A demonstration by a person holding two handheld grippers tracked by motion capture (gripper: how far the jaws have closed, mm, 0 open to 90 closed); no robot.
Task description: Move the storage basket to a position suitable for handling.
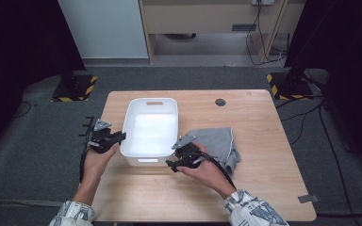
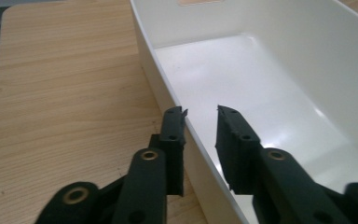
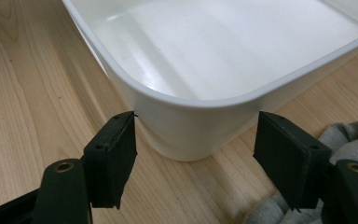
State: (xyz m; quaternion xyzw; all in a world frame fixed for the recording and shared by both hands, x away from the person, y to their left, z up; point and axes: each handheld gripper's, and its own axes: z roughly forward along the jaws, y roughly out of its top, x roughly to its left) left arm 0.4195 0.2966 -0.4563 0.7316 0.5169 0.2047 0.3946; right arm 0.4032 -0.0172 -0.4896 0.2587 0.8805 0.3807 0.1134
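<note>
White bin (image 1: 151,127), left gripper (image 2: 200,122) jaws astride wall, seemingly unpressed

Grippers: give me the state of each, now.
Left gripper: open, jaws astride the white bin's side wall, not pressing it.
Right gripper: open, jaws either side of the bin's corner, holding nothing.

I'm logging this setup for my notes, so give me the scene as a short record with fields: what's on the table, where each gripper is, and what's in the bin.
surface: wooden table
container: white bin, nothing inside it
cloth: grey cloth, crumpled on the table to the right of the bin
left gripper: fingers straddle the bin's left wall near its rim, a gap on the inner side
right gripper: open, fingers either side of the bin's near right corner, not pressing
hands: one holding each gripper
</note>
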